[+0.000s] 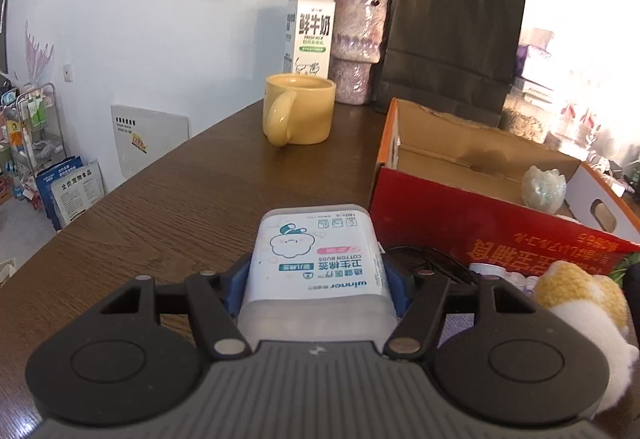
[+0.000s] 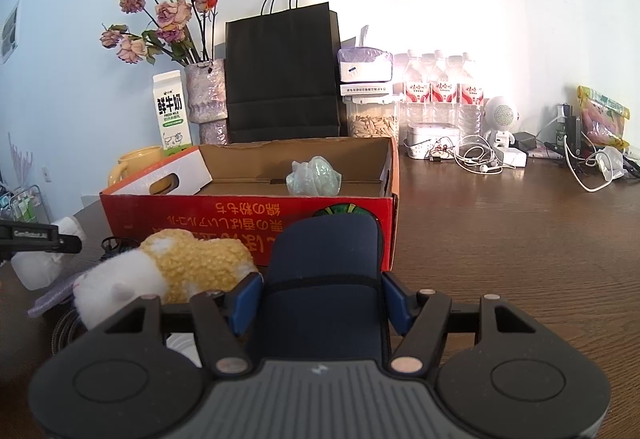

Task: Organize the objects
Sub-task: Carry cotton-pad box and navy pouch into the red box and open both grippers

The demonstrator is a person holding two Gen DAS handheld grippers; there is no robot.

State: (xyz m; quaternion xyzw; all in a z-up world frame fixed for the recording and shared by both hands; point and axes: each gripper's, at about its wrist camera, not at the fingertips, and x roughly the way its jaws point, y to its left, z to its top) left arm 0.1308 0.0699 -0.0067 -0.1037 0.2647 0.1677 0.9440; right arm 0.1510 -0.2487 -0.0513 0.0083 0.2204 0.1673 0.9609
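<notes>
Left gripper (image 1: 316, 279) clamps a cotton-bud box (image 1: 316, 259) just left of the red carton (image 2: 248, 215); right gripper (image 2: 320, 295) clamps a navy case (image 2: 324, 279) before the carton. Both loads appear mid-carry; next, each needs lifting over the carton's wall and releasing inside.

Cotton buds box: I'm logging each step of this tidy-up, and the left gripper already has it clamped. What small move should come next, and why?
Probably lift the cotton buds box and carry it right, over the near red wall of the cardboard box. The left gripper is shut on it, and the box is open with only a crumpled plastic bag showing inside. Lifting first should clear the black cable beside it.
</notes>
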